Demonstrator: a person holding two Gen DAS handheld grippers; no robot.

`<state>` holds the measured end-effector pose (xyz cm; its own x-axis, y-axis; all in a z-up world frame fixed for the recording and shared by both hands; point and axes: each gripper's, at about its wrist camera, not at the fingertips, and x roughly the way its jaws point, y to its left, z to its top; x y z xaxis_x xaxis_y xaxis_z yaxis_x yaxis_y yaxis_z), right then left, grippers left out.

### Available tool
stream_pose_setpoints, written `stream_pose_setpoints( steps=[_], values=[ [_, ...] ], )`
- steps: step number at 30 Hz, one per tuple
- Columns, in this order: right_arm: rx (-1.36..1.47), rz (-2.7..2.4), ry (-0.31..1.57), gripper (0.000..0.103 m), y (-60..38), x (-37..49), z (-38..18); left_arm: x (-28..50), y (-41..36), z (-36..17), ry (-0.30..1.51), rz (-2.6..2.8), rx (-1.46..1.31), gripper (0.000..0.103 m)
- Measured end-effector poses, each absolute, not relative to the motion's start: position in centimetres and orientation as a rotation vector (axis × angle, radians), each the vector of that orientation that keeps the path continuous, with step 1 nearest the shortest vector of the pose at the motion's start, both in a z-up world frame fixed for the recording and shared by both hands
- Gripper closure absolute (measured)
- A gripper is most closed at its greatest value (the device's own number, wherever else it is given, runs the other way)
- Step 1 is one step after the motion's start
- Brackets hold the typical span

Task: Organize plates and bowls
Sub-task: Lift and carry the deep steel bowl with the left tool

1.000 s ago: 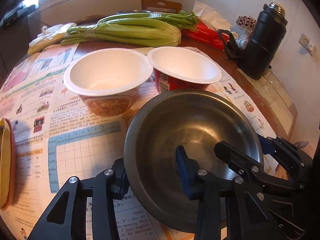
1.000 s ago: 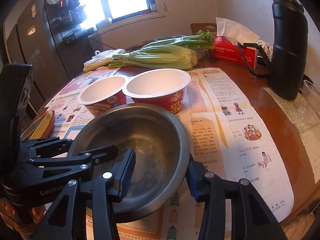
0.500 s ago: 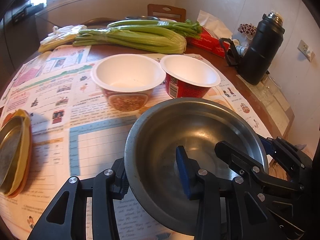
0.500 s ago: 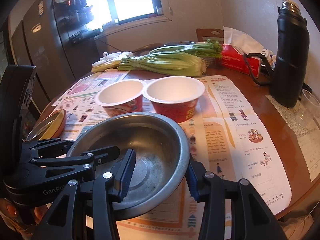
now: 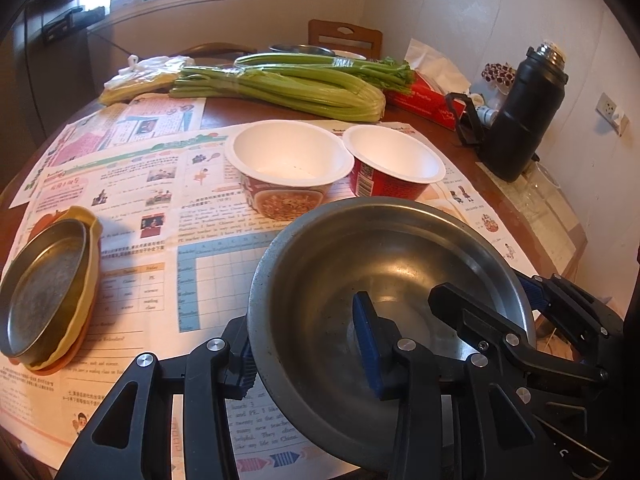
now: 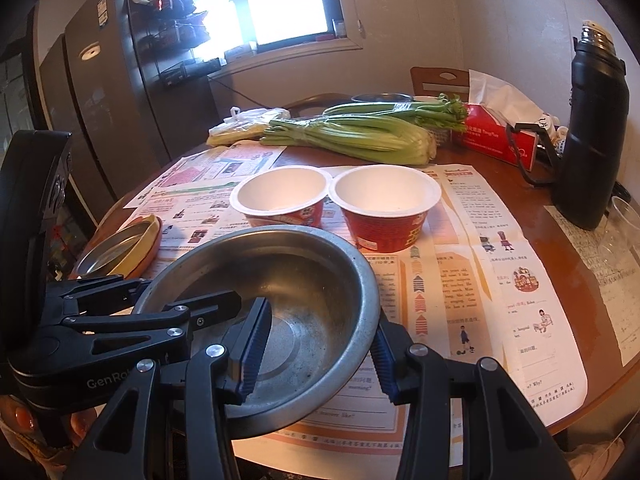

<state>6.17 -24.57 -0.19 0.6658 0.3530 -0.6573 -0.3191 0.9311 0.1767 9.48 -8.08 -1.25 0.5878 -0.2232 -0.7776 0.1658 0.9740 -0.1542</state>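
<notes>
Bright window (image 6: 280, 0) in cream wall (image 6: 500, 20), dark fridge (image 6: 120, 80) at left, wooden chair (image 5: 345, 38) behind round table (image 6: 560, 248).

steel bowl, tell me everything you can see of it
The steel bowl is round, dull grey metal with a rolled rim, a flat bottom and scuffed, spotted walls. It is empty. It sits tilted above the newspaper, in front of two paper bowls. The left tool grips its wall on one side and the right tool on the other, one pad inside, one outside.
</notes>
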Motion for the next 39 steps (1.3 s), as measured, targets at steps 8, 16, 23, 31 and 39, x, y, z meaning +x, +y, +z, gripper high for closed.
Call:
stream_pose_setpoints(
  steps=[8,16,23,31,39],
  values=[
    [0.031,0.402,0.745,0.055,-23.0,6.1,0.1,9.2,-6.3,-1.3,0.909,-0.217,-0.084,0.06],
    [0.011,0.41,0.78,0.055,-21.5,6.6,-0.8,9.7,-5.1,-2.4,0.923,-0.211,-0.098,0.059],
    [0.001,0.413,0.809,0.055,-20.9,7.4,-1.8,10.3,-4.6,-3.5,0.938,-0.199,-0.094,0.059],
    [0.01,0.417,0.838,0.055,-20.7,8.2,-2.8,10.8,-4.7,-4.1,0.938,-0.185,-0.073,0.059],
    [0.012,0.416,0.86,0.055,-20.7,8.9,-3.7,11.3,-4.6,-4.8,0.944,-0.163,-0.054,0.059]
  ],
)
